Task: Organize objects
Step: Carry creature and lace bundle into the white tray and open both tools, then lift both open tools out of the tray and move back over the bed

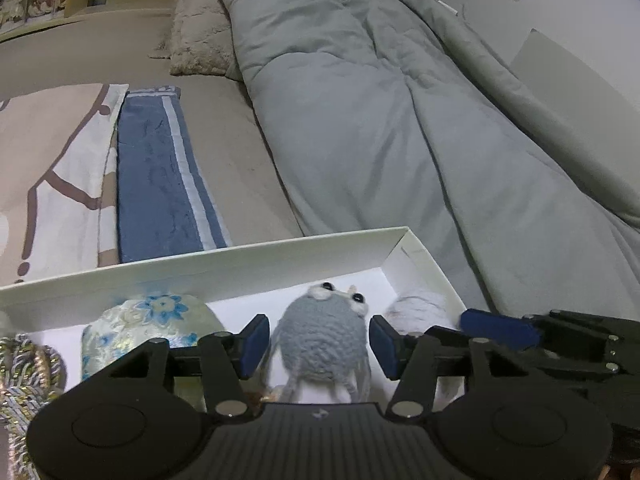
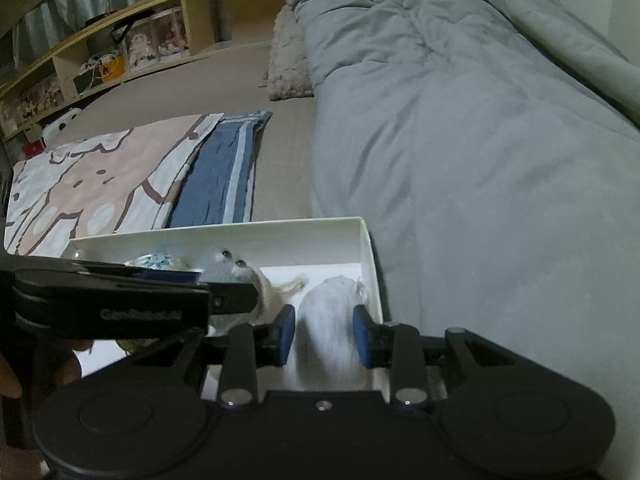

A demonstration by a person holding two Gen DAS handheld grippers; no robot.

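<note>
Left wrist view shows a flowery pouch (image 1: 160, 316) already in the white box (image 1: 200, 268) on the bed (image 1: 224, 120). Next, the left tool (image 1: 318, 344) spreads wide around the knitted blue toy (image 1: 320, 340), seemingly tidied in. Right tool (image 2: 324, 334) hugs the fluffy white ball (image 2: 328, 320) loosely; grip unclear.

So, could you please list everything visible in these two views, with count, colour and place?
box: one, white, on the bed, near edge
crocheted toy: one, grey-blue with googly eyes, in the box, between the left fingers
fluffy ball: one, pale grey, box's right end, between the right fingers
floral pouch: one, cream and blue, in the box, left
cord: one, silver-gold, far left
towel: one, blue, beyond the box
duvet: one, grey, right
left gripper: black, blue pads, open
right gripper: same, open
</note>
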